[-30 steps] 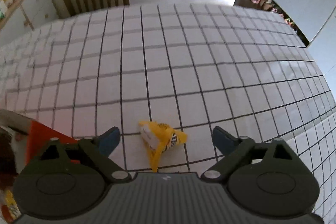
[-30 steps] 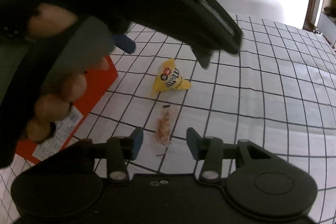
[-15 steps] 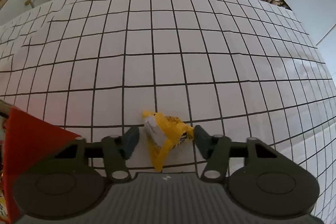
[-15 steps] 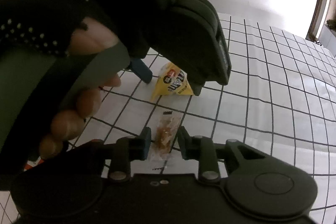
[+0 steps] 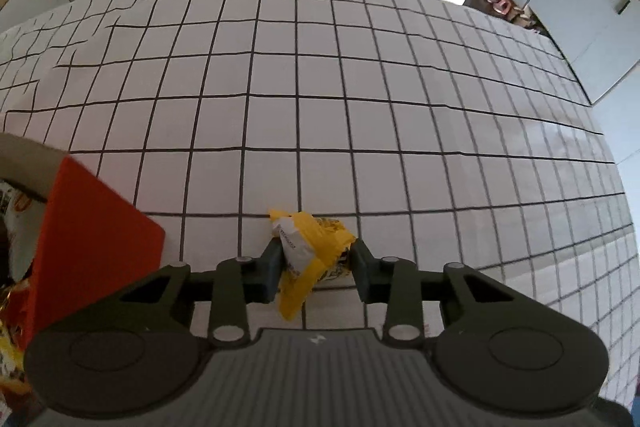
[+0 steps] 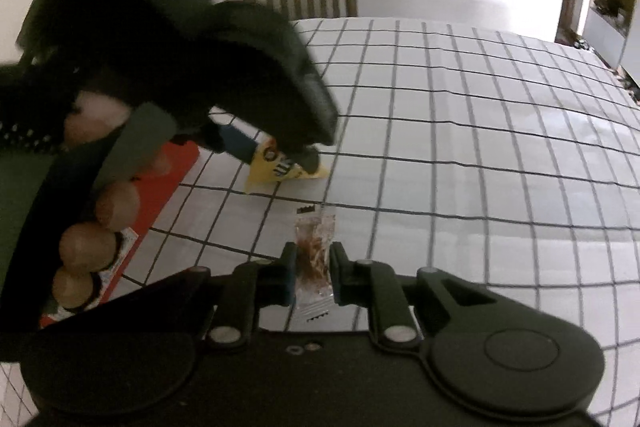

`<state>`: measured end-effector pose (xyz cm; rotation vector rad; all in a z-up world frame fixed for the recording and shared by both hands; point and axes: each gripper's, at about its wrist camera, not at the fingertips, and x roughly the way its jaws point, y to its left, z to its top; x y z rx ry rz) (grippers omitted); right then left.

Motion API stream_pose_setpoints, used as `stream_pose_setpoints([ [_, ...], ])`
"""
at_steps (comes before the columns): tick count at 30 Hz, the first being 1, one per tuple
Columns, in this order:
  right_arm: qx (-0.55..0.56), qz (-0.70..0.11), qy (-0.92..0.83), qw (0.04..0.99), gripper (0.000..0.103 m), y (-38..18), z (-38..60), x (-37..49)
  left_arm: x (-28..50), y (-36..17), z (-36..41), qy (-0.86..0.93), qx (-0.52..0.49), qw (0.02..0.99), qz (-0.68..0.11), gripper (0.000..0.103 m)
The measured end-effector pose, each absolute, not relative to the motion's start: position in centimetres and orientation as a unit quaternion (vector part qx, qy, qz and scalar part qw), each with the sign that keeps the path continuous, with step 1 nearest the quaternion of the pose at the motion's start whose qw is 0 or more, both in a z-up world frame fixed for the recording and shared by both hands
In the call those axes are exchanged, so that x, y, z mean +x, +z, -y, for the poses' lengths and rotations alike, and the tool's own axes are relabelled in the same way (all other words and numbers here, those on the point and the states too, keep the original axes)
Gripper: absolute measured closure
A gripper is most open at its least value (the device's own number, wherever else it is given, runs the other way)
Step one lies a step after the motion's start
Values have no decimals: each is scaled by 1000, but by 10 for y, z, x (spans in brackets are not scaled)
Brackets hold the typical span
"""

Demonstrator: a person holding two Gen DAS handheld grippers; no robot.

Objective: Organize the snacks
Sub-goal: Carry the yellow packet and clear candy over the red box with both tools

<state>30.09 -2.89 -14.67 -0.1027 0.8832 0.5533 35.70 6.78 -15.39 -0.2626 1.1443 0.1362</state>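
Left tongs [image 5: 314,267] clenched on yellow candy bag [image 5: 310,251], right tongs [image 6: 314,277] clenched on clear snack packet [image 6: 314,255], long axis pointing away, orange box [image 5: 92,235] nearer left.

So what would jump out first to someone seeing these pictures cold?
Probably the yellow packet, bright against the gridded tablecloth, pinched between the fingers of the left gripper. Next, the red box at that view's left edge. In the right wrist view, the right gripper is closed on a clear packet of brown snack, with the gloved left hand looming large above it.
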Motion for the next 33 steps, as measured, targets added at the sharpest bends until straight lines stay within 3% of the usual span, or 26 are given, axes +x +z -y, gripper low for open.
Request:
stream_pose_setpoints([
  [33,-50,-356,287,888,88,-17,91,194,202,-21,-72,9,-135,875,-464,68],
])
